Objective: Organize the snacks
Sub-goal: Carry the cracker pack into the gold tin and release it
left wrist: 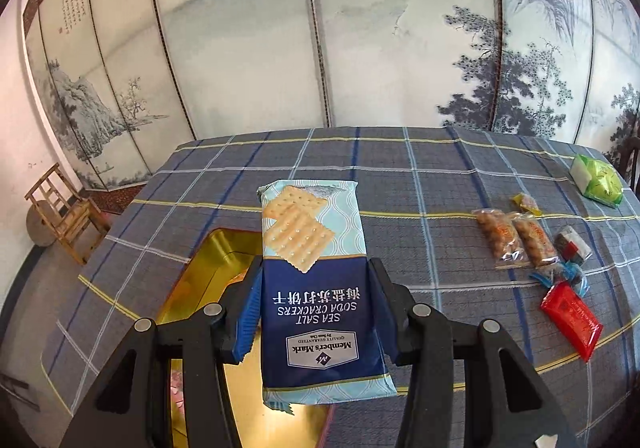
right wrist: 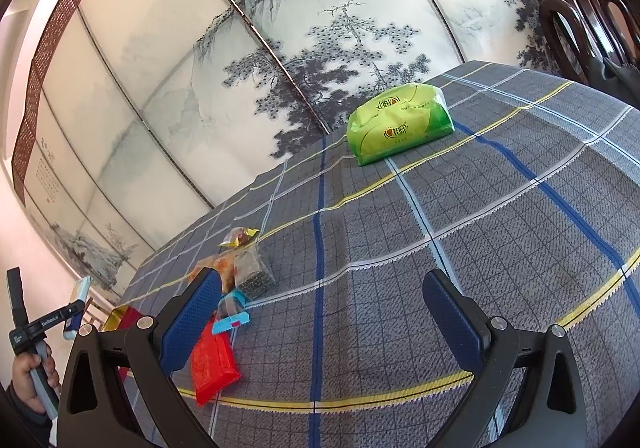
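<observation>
The left gripper [left wrist: 316,312] jaws clamp a soda cracker packet [left wrist: 316,288] above a gold tin [left wrist: 192,288]. The right gripper [right wrist: 320,312] jaws gape wide, empty. Several small snacks [left wrist: 540,260] beside them on the tabletop [left wrist: 400,188] remain unsorted.

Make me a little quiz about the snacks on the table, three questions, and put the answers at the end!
1. True or false: the left gripper is holding the cracker packet.
2. Which colour is the big packet lying alone, far from the other snacks? A) red B) green C) purple
3. Fill in: beneath the held cracker packet sits an open ____-coloured tin.

Key
1. True. Its blue pads press on both sides of the packet, which is lifted off the checked tablecloth.
2. B. The red packet lies with the small snacks next to the right gripper, whose jaws stand wide with nothing between them.
3. Gold.
</observation>
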`<action>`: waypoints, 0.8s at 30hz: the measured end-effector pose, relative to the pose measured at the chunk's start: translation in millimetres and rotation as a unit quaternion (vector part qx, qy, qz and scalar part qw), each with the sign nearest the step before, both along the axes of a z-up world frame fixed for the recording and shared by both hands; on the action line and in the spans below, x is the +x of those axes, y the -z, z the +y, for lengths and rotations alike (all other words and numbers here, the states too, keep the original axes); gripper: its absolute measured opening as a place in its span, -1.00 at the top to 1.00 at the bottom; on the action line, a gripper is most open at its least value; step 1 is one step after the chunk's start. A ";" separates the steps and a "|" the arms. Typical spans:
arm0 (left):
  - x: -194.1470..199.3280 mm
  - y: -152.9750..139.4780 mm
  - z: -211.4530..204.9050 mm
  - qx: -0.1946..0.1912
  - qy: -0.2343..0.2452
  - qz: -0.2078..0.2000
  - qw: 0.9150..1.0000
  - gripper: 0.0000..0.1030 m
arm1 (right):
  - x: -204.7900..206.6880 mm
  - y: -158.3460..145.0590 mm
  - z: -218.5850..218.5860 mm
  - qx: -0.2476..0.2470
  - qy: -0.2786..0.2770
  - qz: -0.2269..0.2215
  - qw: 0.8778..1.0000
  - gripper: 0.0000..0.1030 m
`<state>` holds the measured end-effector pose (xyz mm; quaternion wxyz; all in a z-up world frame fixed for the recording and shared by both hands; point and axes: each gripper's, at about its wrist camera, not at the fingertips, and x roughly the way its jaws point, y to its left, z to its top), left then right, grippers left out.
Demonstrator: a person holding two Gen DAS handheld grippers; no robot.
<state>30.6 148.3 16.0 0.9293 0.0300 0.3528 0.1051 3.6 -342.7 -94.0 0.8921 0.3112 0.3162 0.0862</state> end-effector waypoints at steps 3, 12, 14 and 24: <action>-5.4 13.6 22.7 -0.005 -0.016 0.019 1.000 0.14 | 0.1 1.4 0.0 0.000 -0.001 0.002 1.000 -0.95; -25.7 57.0 59.1 -0.040 -0.023 0.082 0.996 0.13 | 0.3 2.9 0.7 0.000 -0.002 0.006 1.000 -0.95; -26.6 64.8 63.3 -0.050 -0.023 0.092 0.994 0.13 | 0.4 3.4 0.8 -0.001 -0.002 0.008 1.000 -0.95; -21.2 84.4 70.1 -0.072 -0.022 0.111 0.991 0.13 | 4.2 4.9 2.1 -0.003 -0.003 0.023 1.000 -0.95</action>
